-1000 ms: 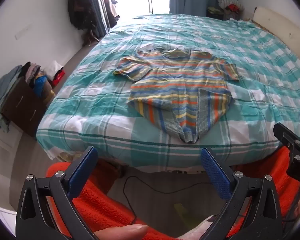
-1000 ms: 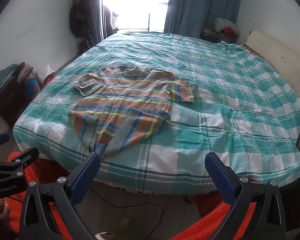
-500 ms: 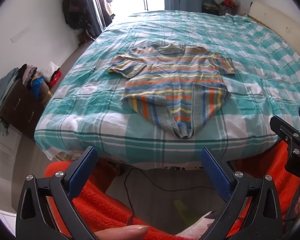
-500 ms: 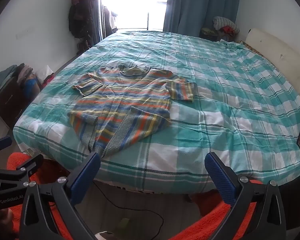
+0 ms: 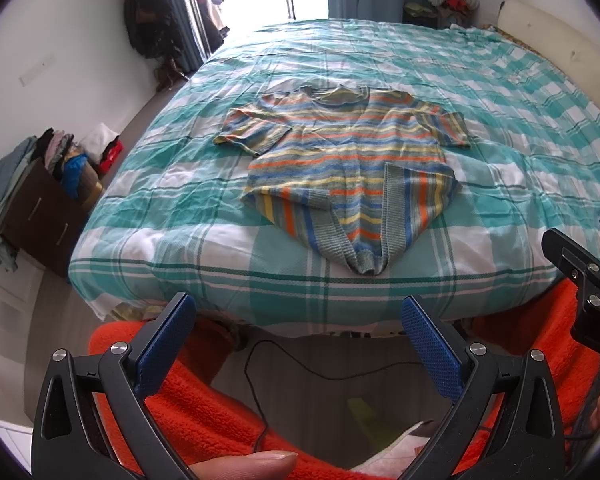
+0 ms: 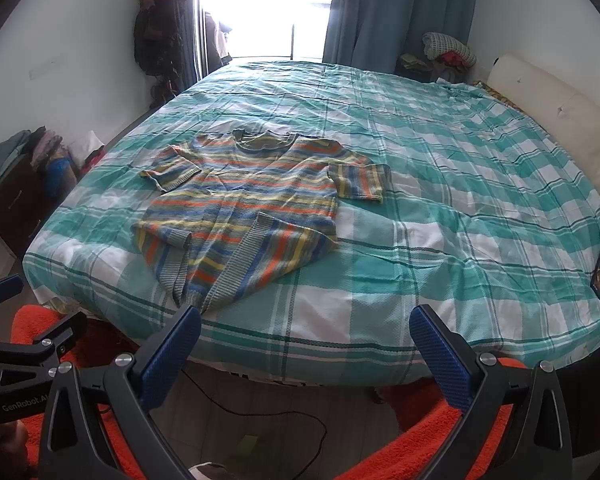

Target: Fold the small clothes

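Striped knit short-sleeve sweater [image 5: 348,168] lies flat, frame centre, on teal-and-white checked bedspread [image 5: 180,216]; long axis runs near-to-far, collar toward frame top, hem w/ both lower corners folded inward. Left gripper [image 5: 296,332] and right gripper [image 6: 304,340]: both spread wide, holding nothing, at lower frame edge.

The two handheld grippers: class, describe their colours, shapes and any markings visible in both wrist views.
The left gripper and right gripper look alike: glossy black plastic frames with triangular cut-outs and silver round bolts, each carrying two flat blue textured finger pads. White lettering reading "GenRobot.AI" marks the left gripper's body in the right wrist view. No cables or sleeves show on them.
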The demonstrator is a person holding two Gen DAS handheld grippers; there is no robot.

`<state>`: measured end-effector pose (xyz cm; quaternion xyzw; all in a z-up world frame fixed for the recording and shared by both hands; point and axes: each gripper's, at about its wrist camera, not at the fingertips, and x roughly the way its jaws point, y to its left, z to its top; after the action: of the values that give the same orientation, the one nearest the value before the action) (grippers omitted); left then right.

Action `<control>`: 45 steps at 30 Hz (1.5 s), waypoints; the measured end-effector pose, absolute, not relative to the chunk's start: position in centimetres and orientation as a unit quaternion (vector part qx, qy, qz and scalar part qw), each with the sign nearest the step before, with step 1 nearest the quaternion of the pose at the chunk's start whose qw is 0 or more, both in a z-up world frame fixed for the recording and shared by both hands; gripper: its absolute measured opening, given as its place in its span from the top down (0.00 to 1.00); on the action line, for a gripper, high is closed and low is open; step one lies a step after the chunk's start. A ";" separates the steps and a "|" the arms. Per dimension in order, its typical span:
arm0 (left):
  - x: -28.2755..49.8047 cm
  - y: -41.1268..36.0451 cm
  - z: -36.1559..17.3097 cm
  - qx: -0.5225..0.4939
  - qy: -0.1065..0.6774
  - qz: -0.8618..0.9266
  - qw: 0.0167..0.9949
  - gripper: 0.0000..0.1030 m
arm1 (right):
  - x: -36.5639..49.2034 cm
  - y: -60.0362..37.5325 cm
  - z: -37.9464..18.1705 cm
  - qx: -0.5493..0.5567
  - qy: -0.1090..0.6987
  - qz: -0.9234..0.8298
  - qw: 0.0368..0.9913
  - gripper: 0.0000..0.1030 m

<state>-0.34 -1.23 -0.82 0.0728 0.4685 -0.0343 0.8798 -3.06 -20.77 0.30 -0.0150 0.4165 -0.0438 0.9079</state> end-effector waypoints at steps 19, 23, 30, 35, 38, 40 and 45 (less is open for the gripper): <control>-0.4 -1.3 -1.0 0.075 0.468 -0.034 0.880 0.00 | -3.2 -20.8 0.2 -0.016 0.417 -0.044 0.907 0.00; -0.4 -1.3 -1.0 0.075 0.469 -0.033 0.880 0.00 | -3.3 -20.8 0.4 -0.016 0.418 -0.045 0.907 0.00; -0.6 -1.2 -1.2 0.078 0.472 -0.033 0.878 0.00 | -3.3 -20.6 0.3 -0.017 0.420 -0.044 0.906 0.00; -0.7 -1.3 -1.2 0.079 0.473 -0.032 0.877 0.00 | -3.2 -20.5 0.3 -0.018 0.421 -0.045 0.906 0.00; -0.7 -1.3 -1.2 0.079 0.472 -0.032 0.877 0.00 | -3.3 -20.5 0.3 -0.018 0.420 -0.045 0.906 0.00; -0.7 -1.3 -1.2 0.079 0.472 -0.032 0.877 0.00 | -3.3 -20.5 0.3 -0.018 0.421 -0.045 0.906 0.00; -0.7 -1.3 -1.3 0.079 0.472 -0.032 0.877 0.00 | -3.3 -20.6 0.3 -0.018 0.421 -0.045 0.906 0.00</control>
<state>-0.71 -1.26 -1.25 0.0790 0.4723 -0.0323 0.8773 -3.33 -20.56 0.29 -0.0177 0.4206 -0.0450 0.9059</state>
